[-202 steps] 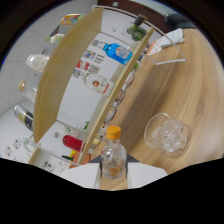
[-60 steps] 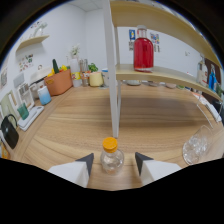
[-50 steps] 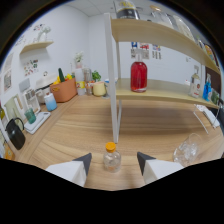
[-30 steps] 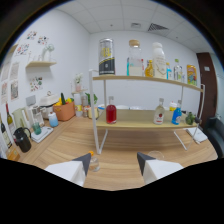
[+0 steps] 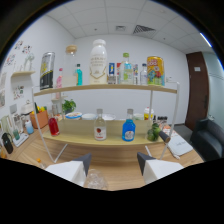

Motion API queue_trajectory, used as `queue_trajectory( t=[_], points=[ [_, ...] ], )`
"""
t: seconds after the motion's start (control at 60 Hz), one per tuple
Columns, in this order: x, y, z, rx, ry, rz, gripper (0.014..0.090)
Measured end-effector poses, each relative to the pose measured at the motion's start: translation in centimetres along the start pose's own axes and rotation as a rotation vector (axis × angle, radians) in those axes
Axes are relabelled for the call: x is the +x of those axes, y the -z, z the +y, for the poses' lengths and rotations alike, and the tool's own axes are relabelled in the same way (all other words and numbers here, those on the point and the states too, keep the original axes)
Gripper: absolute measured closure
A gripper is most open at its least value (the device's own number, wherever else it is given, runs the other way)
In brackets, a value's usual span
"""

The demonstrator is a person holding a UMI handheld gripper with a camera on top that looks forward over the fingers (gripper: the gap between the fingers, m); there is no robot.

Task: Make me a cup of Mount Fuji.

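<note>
The gripper (image 5: pixel 111 167) has its fingers apart, holding nothing. A clear glass (image 5: pixel 96 180) shows low between them, mostly hidden. It looks rigid, smooth, slippery and breakable, so I would grip it gently around the wall. Beyond stands the shelf (image 5: pixel 107 140) with a blue bottle (image 5: pixel 128 126) and a red-labelled clear bottle (image 5: pixel 100 125). No label is readable.

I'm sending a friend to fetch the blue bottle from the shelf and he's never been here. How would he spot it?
Face the two-tier wooden shelf against the white wall and look at its lower tier. Near the middle stand two small bottles side by side: the blue bottle is next to the clear bottle with a red label. Only it holds bright blue liquid; the red bottle stands further along.
</note>
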Motion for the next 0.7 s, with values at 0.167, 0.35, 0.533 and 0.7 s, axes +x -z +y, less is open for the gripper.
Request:
queue_trajectory(
  t=[0.167, 0.35, 0.533, 0.7],
  points=[
    [2.6, -5.0, -3.7, 0.051, -0.013, -0.026, 0.0191],
    [4.5, -10.5, -4.4, 0.037, -0.024, -0.038, 0.0283],
    [4.9, -14.0, -2.9, -0.023, -0.031, -0.047, 0.0547],
    [4.8, -14.4, -2.9, -0.021, -0.018, -0.042, 0.0675]
  ],
)
